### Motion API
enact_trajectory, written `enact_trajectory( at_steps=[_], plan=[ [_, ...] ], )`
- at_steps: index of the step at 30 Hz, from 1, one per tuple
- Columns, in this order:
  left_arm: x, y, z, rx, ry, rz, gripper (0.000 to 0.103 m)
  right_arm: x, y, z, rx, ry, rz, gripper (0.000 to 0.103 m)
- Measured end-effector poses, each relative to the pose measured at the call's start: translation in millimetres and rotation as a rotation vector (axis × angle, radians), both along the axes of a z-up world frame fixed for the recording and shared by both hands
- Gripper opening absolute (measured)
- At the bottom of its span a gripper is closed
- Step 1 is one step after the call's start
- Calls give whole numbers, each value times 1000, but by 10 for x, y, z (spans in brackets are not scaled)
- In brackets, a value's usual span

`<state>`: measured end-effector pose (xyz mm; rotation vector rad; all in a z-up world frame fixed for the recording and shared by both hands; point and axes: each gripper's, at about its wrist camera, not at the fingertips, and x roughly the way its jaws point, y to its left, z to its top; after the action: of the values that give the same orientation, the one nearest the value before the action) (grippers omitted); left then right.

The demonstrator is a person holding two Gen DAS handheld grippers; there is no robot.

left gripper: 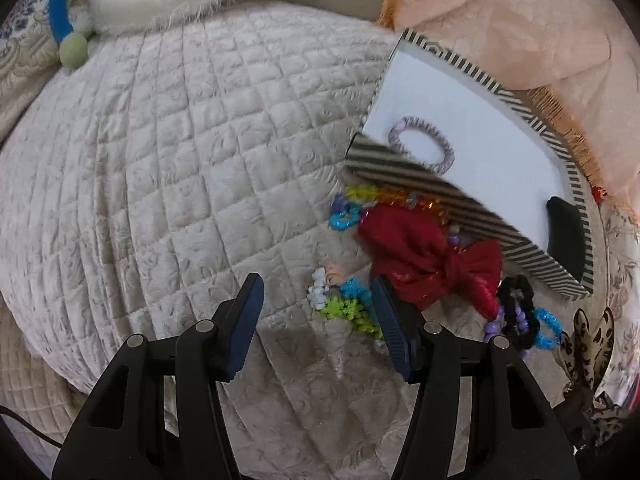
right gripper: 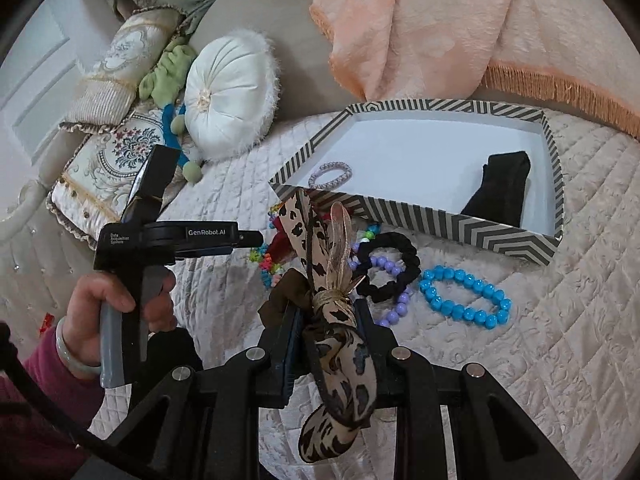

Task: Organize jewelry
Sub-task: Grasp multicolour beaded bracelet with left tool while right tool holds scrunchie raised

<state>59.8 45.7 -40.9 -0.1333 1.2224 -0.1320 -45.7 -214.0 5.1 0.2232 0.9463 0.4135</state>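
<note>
While the right gripper (right gripper: pixel 326 320) is clamped on the leopard bow (right gripper: pixel 336 344), just in front of the striped box (right gripper: pixel 516 240), carry it over the rim w/o snagging; left gripper (left gripper: pixel 318 312) gapes empty nr the pile, in front of the box

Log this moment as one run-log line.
right gripper: shut on leopard-print bow | left gripper: open, empty | striped box: holds lilac hair tie, black item

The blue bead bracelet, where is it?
In the right wrist view, the blue bead bracelet lies on the quilted bedspread on the right, just in front of the striped box and beside the black scrunchie.
</note>
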Motion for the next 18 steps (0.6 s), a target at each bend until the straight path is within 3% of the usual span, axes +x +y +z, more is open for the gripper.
enact_trajectory(
  at_steps=[4,7,9,10,11,13,18],
  plan=[
    [26,-21,-100,47,35,-15,56,15,-24,7,18,0,-12,24],
    [15,-22,-121,38,22,-17,56,-4,-46,15,24,-2,-17,24],
    [7,-24,-128,22,22,-17,47,-4,-68,12,33,1,-22,24],
    [2,-41,-131,19,21,-23,28,-2,-67,15,37,2,-25,24],
    [1,-72,-149,41,32,-40,18,-3,-69,20,42,2,-28,24],
    [-21,-105,-144,23,25,-60,12,-22,-71,44,51,-5,-33,24],
    [-170,-16,38,-31,-9,-45,12,-74,-83,137,54,-33,-38,24]
  ],
)
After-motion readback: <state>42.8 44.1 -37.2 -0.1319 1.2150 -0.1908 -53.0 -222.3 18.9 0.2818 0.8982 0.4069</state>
